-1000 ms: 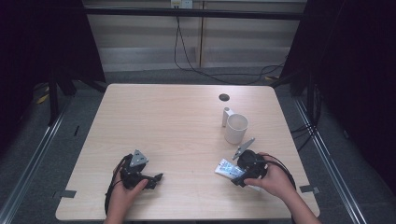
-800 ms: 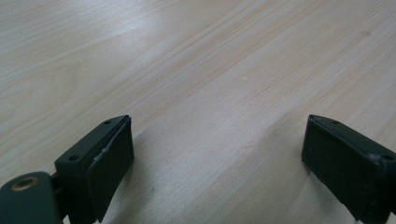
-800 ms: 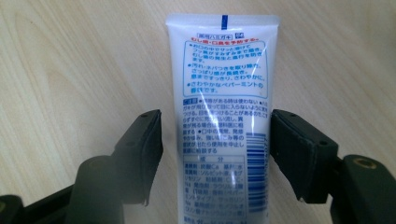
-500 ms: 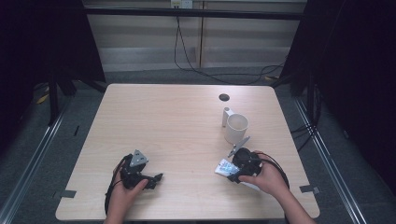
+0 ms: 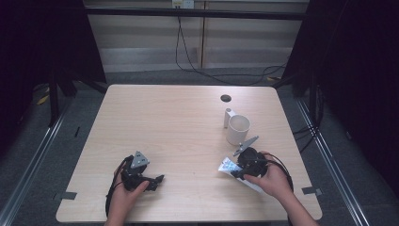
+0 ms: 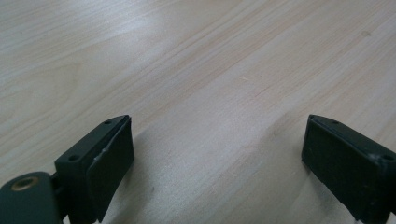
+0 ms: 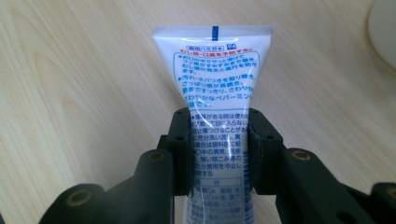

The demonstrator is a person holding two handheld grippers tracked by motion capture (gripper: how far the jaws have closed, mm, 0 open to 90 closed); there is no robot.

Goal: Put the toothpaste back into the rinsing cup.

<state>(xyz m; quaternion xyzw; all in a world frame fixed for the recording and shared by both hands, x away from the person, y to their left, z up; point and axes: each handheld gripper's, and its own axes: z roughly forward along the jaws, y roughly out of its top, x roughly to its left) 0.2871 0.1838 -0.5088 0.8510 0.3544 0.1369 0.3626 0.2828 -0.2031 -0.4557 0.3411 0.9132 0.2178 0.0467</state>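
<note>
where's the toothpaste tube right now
The toothpaste tube lies on the table at the near right in the high view, just in front of the white mug, with the right gripper clamped across its middle.

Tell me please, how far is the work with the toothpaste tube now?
Done: the right claw has just closed its jaws on the toothpaste tube. In hand: the tube is gripped but lies low over the table, beside the white cup. Left: lifting and placing it. The left claw is open and idle.
</note>
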